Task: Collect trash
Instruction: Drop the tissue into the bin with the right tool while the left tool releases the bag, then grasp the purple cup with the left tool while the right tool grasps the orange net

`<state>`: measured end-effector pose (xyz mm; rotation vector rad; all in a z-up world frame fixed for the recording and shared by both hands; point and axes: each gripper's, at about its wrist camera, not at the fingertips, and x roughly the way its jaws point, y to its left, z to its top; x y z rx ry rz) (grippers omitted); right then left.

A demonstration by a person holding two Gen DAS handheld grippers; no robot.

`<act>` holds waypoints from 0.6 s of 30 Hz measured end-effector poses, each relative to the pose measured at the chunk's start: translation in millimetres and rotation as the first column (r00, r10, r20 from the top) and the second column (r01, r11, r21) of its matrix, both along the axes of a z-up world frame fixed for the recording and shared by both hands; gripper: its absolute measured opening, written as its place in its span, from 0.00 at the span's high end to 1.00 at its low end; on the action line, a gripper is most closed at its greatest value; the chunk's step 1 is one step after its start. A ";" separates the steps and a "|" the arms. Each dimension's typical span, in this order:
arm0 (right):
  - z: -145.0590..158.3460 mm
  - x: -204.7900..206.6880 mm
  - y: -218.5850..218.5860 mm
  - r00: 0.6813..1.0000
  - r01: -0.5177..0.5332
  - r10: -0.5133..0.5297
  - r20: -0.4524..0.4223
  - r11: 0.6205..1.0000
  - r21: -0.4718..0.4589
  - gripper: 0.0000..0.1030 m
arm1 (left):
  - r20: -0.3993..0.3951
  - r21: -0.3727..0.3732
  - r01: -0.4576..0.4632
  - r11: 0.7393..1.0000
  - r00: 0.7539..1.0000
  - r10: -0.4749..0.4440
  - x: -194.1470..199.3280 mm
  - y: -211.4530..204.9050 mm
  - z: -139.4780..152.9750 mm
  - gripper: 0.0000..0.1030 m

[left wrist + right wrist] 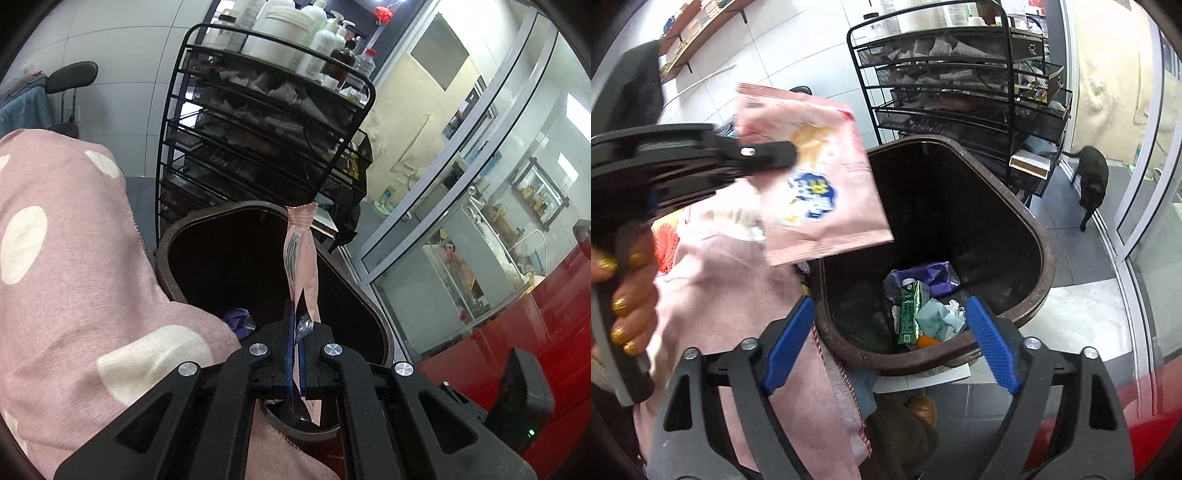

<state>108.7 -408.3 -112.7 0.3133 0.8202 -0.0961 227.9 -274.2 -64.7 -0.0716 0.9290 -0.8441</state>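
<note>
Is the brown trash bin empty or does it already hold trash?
Not empty: the trash bin holds a green carton, purple wrapper and crumpled paper.

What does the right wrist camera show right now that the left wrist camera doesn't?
Right wrist only: the bin's bottom with a green carton, crumpled paper and an orange scrap; a black cat by the glass door; the printed face of the pink snack bag; the right gripper open and empty.

Left wrist only: bottles atop the rack; the bag edge-on.

Both: brown bin, black wire rack, left gripper shut on the bag.

White tiled wall (122,74), black wire rack (266,122), glass doors (480,206), perhaps grey floor (1067,243).
</note>
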 end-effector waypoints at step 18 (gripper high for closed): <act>15.2 10.1 14.3 0.998 -0.051 0.051 0.038 0.999 -0.006 0.15 | 0.195 0.042 -0.193 0.980 0.964 0.182 -33.7 81.1 27.2 0.19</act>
